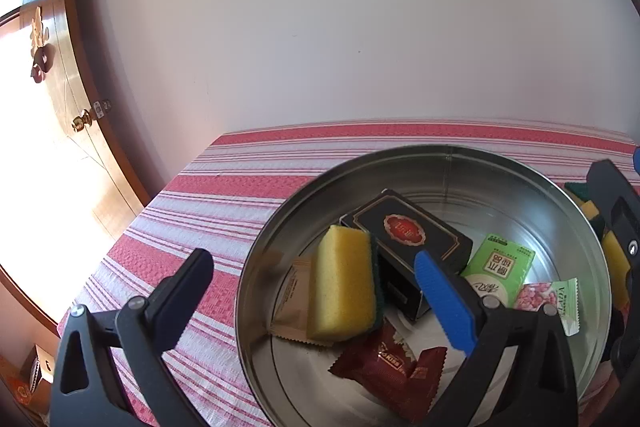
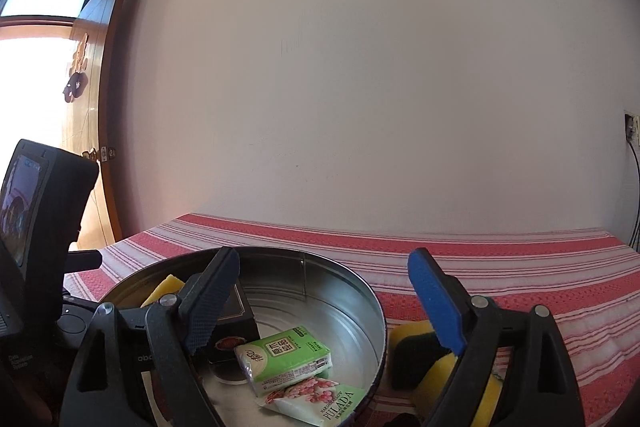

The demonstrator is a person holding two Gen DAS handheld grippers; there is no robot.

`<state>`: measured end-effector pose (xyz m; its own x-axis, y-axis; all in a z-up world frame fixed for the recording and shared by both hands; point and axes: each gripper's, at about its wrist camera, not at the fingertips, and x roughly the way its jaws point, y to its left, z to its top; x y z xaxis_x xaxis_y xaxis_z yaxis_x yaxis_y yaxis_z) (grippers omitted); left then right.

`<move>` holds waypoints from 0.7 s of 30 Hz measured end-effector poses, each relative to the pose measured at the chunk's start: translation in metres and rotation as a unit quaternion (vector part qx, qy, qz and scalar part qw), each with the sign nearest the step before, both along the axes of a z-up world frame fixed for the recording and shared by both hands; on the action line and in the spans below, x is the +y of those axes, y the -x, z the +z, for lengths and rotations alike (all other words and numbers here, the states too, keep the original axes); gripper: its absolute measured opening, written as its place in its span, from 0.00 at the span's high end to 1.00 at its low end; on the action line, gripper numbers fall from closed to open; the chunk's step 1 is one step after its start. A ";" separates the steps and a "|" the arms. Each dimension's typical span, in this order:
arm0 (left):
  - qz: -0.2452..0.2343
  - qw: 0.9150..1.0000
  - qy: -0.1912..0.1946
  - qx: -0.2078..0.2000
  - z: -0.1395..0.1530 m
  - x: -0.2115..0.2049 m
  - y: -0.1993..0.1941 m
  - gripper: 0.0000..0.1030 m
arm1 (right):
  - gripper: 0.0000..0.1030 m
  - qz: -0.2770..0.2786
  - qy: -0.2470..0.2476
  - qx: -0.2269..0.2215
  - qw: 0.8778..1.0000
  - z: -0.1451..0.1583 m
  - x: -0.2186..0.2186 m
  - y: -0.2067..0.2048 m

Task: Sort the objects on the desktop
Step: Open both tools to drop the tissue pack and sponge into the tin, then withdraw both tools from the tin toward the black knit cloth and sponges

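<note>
I work over a round metal tin (image 1: 448, 163) that stands on the red striped tablecloth (image 1: 192, 211), and I use it as the collecting place for the small things. My left gripper (image 1: 316, 275) hangs above the near left part of the tin with its fingers spread wide and nothing between the pads. Just under it a yellow sponge (image 1: 346, 289) leans on its edge against the black box (image 1: 416, 231), half over a brown sachet (image 1: 294, 301); I judge it was let fall there, which explains why it is tilted and not flat. Around it lie a dark red candy wrapper (image 1: 390, 367), a green tissue pack (image 1: 500, 267) and a pink flowered packet (image 1: 548, 301).

My right gripper (image 2: 328, 299) is also released and empty, its fingers standing across the right rim of the tin. Outside the tin, just beside its right wall, other sponges (image 2: 424, 355) wait on the cloth. I think they are next, so the right hand stays near them.
</note>
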<state>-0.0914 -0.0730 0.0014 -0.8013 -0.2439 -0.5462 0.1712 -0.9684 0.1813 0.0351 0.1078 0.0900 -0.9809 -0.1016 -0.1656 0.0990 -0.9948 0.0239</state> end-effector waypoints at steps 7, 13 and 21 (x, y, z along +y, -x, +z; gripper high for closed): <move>-0.032 0.997 0.019 0.067 0.015 0.025 -0.022 0.01 | 0.14 -0.050 -0.009 0.011 0.999 0.003 0.028 -0.010; -0.082 0.993 0.018 0.089 0.018 0.058 -0.036 0.01 | 0.14 -0.095 0.003 0.007 0.995 0.004 0.072 -0.022; -0.181 0.977 0.038 0.110 0.014 0.110 -0.059 0.01 | 0.14 -0.149 -0.007 -0.004 0.989 -0.001 0.125 -0.037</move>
<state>-0.0320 0.0372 0.0150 -0.9383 0.0440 -0.3429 -0.1373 -0.9577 0.2528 0.0718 0.2332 0.0886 -0.9655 0.1946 -0.1728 -0.1991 -0.9799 0.0093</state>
